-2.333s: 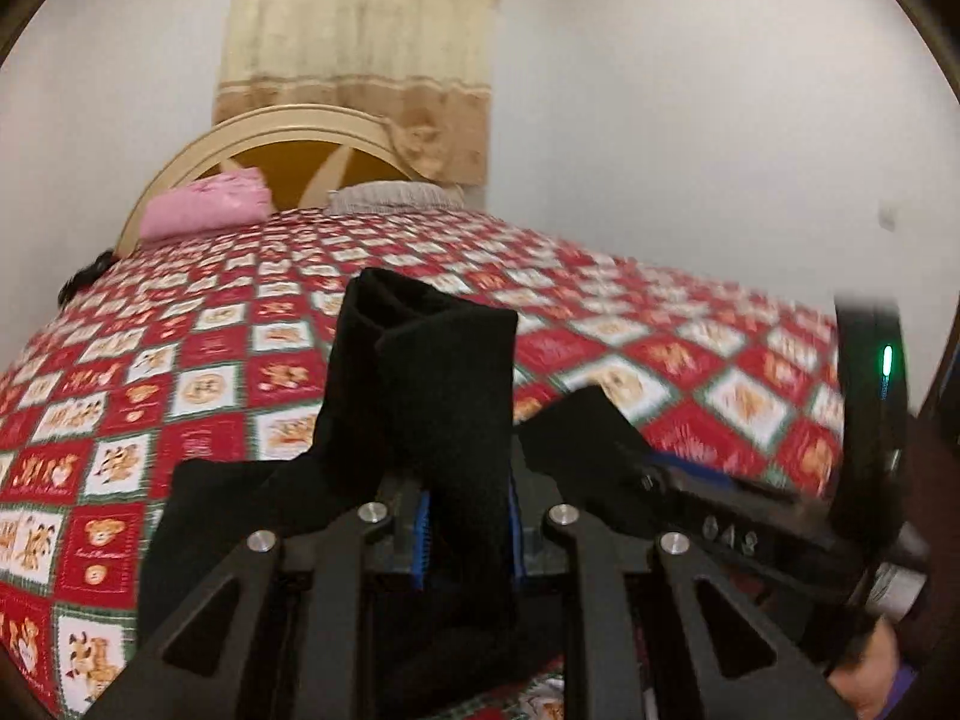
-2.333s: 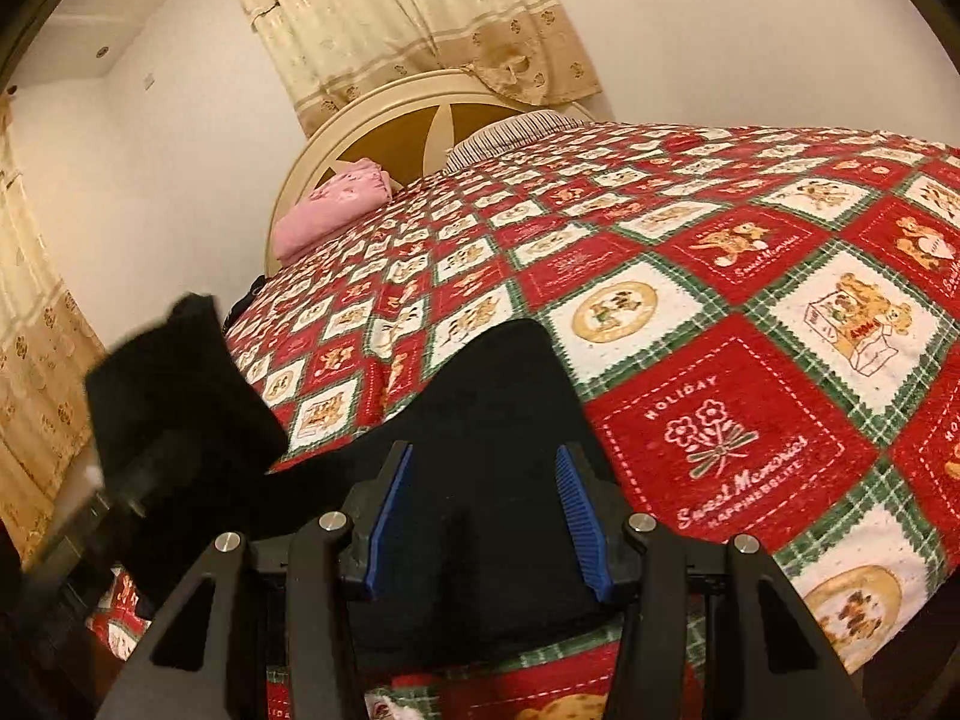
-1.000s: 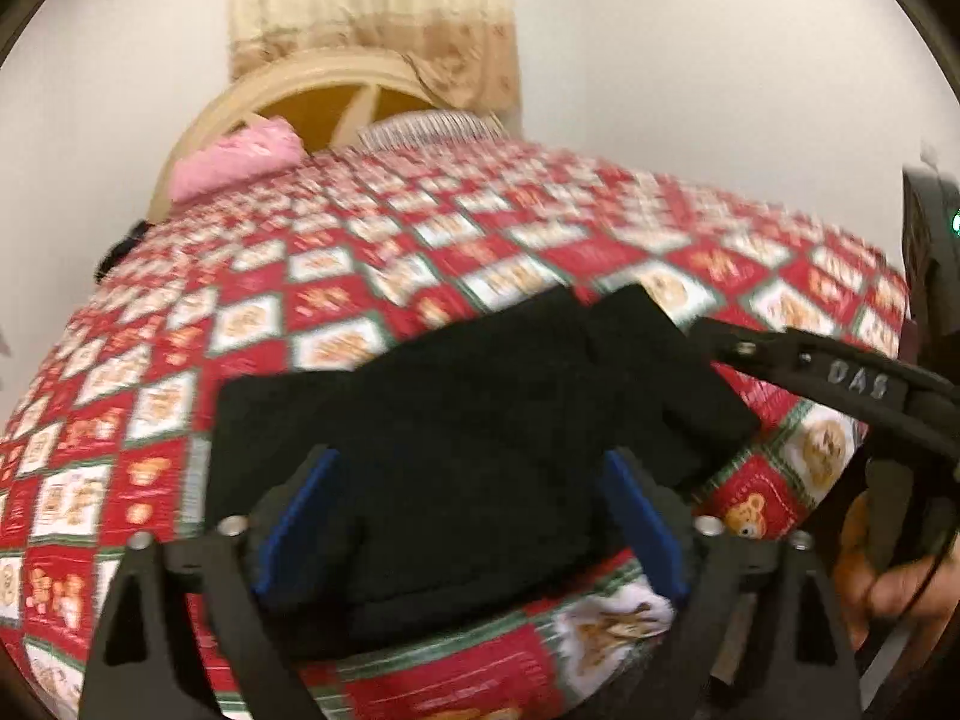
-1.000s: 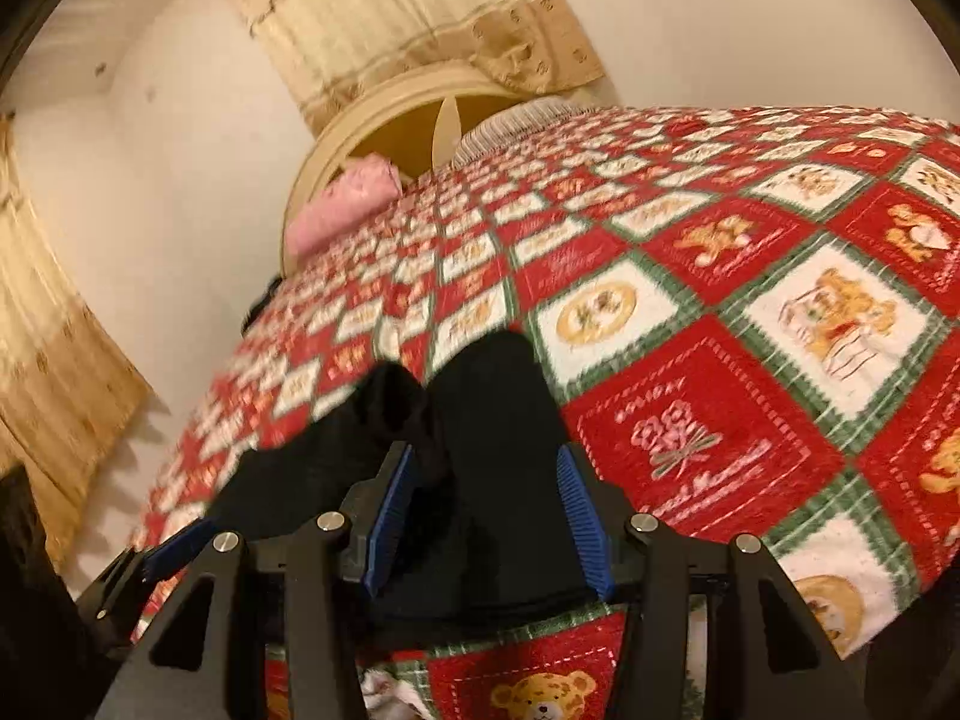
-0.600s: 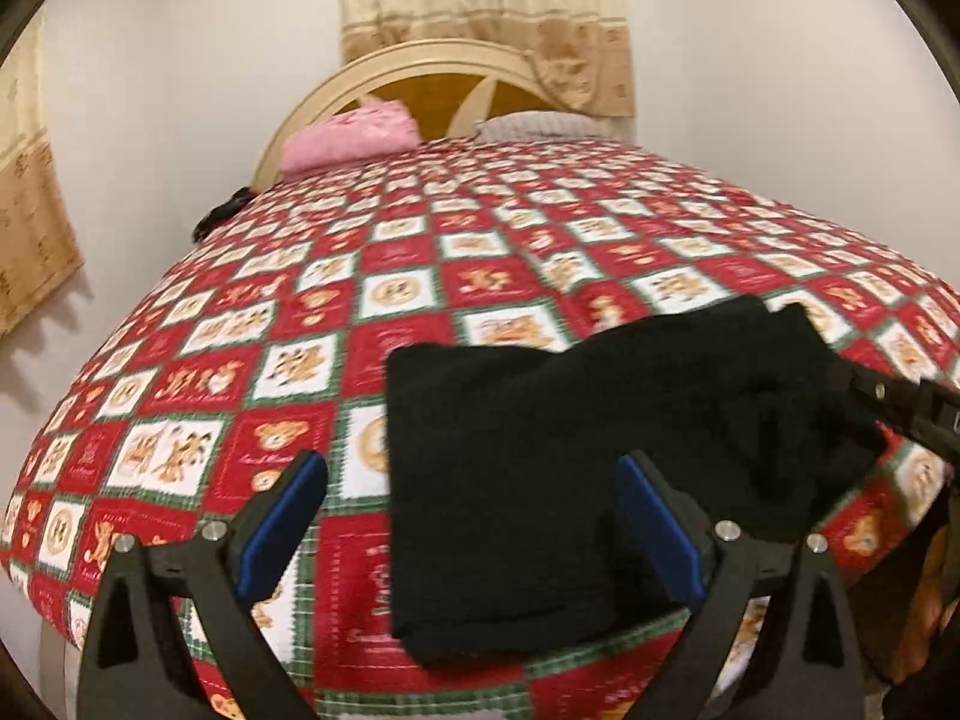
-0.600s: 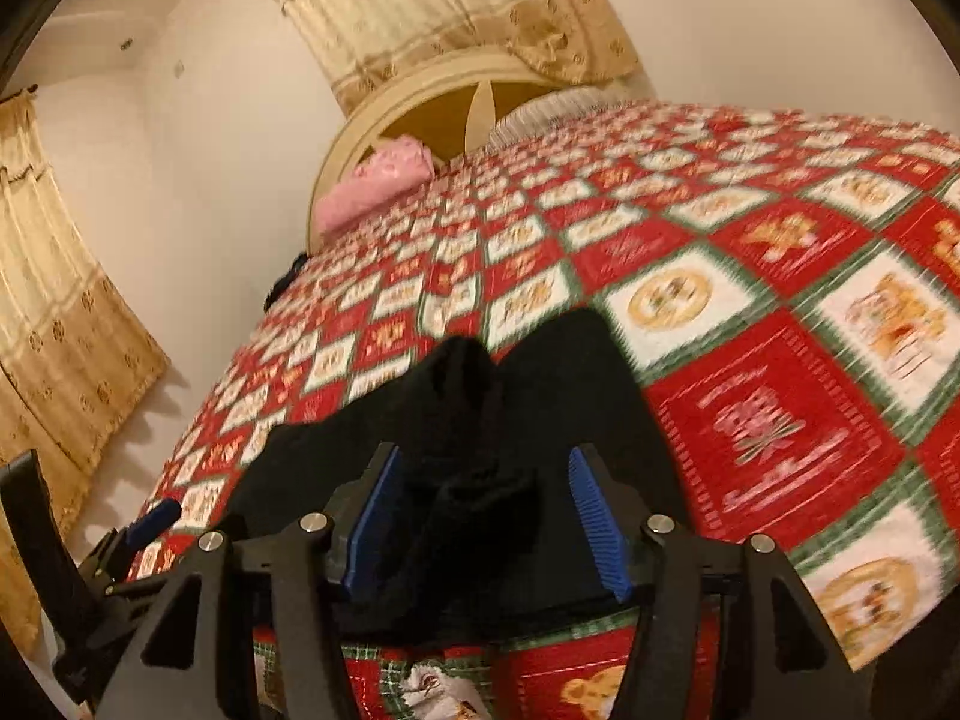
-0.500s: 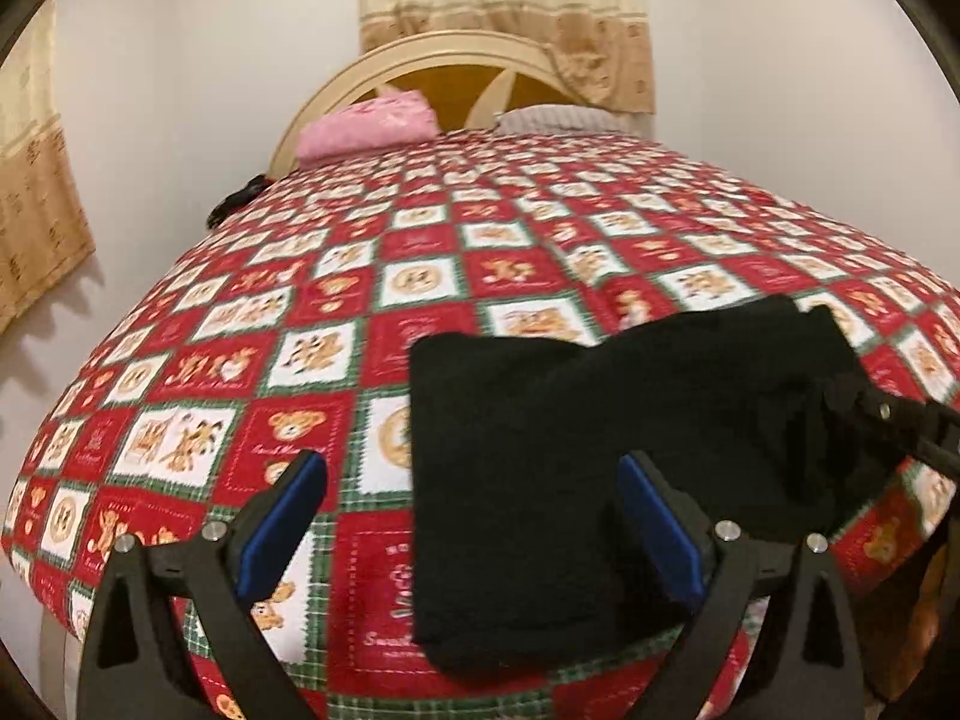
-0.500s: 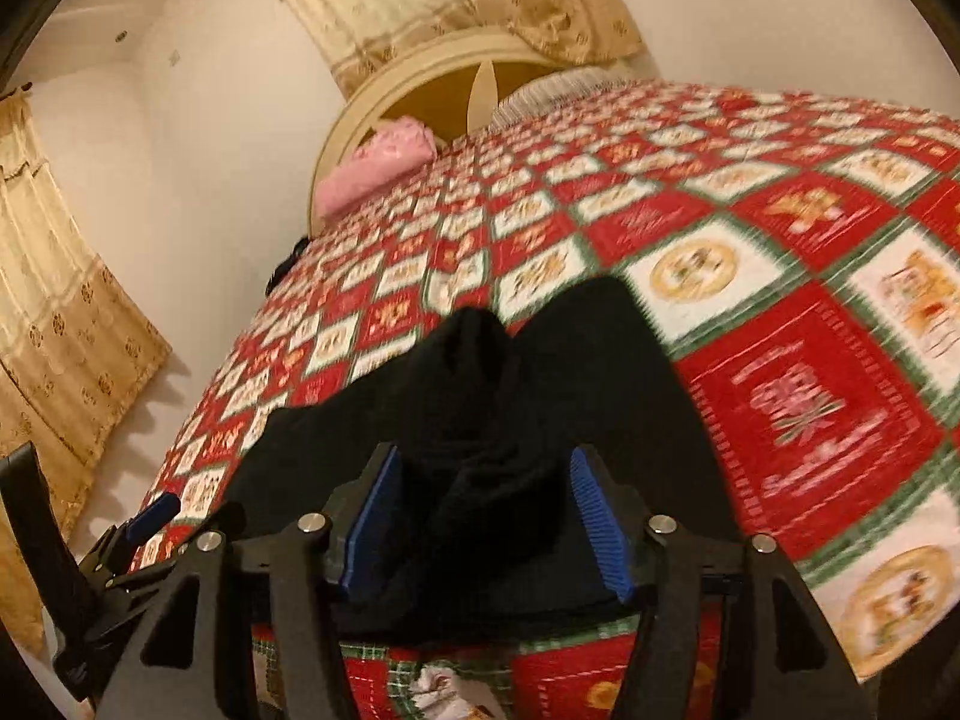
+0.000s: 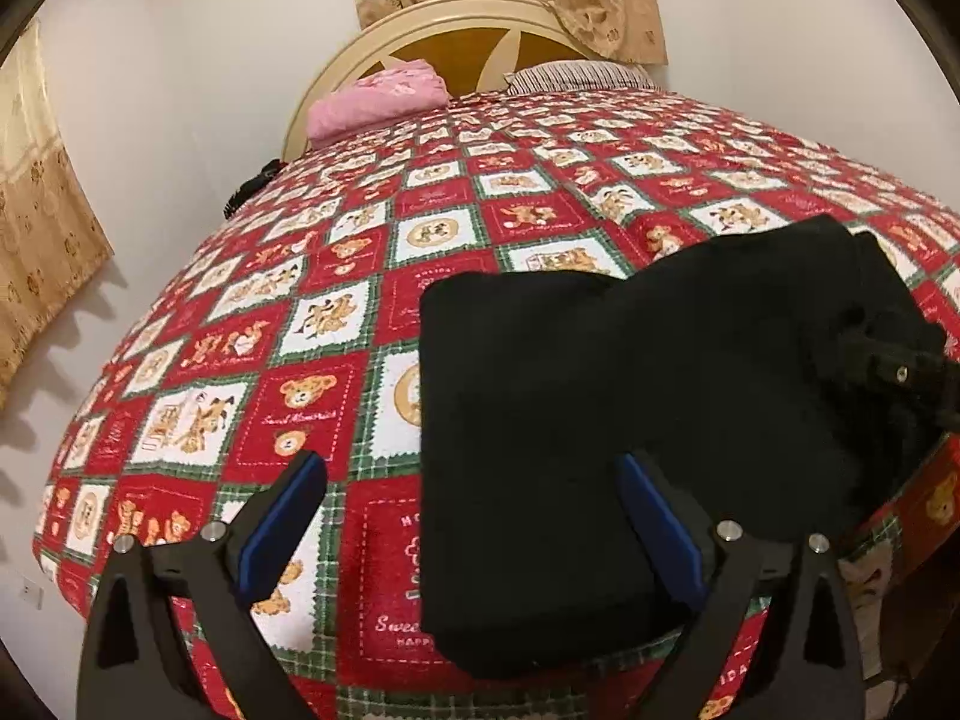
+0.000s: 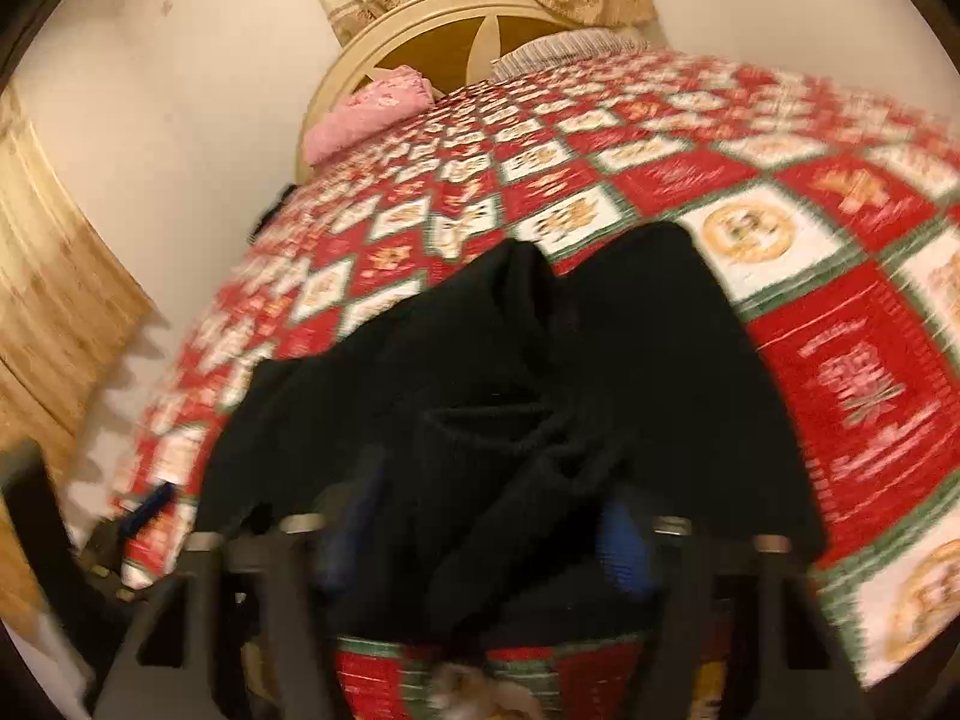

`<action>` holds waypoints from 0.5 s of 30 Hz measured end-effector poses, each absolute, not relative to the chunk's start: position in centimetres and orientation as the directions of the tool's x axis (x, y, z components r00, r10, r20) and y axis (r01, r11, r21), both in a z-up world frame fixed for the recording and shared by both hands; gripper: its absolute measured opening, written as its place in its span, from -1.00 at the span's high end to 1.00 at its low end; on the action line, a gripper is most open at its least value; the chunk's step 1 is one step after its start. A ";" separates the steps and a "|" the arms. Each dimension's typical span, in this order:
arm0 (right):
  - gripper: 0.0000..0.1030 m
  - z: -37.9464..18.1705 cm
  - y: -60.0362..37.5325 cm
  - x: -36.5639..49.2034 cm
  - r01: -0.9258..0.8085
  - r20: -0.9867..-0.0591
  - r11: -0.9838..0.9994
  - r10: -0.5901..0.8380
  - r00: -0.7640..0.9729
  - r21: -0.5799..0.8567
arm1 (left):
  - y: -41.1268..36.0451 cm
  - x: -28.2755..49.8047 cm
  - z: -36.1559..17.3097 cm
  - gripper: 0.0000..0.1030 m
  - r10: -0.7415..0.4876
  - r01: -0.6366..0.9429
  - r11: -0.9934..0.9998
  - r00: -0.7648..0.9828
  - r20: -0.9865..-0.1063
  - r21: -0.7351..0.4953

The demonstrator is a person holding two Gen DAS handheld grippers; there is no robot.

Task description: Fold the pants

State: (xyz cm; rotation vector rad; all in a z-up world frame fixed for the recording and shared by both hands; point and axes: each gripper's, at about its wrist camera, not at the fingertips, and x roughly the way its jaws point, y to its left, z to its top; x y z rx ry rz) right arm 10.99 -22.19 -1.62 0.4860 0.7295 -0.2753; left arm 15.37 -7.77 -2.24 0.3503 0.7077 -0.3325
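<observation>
Only the left view is showing the pants point(image 9: 630, 390) lying flat. Left gripper point(image 9: 474, 528) is gaping wide, empty; right gripper point(image 10: 486, 534) is blurred, jaws apart around bunched cloth.

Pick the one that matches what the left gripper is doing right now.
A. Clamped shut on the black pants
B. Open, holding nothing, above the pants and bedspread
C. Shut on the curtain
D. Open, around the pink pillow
B: the left gripper has its blue-padded fingers spread wide with nothing between them, while the black pants lie flat on the bedspread beneath.
</observation>
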 end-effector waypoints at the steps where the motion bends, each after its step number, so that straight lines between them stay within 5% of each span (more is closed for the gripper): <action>1: 0.31 -1.8 -22.5 10.5 0.397 -0.694 0.854 -0.059 0.717 0.337 | -7.8 15.4 -2.2 -0.98 -0.173 0.408 0.890 0.714 -0.679 0.203; 4: 0.47 -1.8 -22.8 9.3 0.376 -0.690 0.867 -0.052 0.722 0.328 | -7.8 15.4 -2.3 -1.00 -0.172 0.411 0.889 0.709 -0.684 0.204; 15: 0.49 -2.1 -20.7 8.8 0.372 -0.675 0.919 -0.191 0.712 0.132 | -8.1 15.4 -2.5 -1.00 -0.177 0.422 0.885 0.696 -0.696 0.197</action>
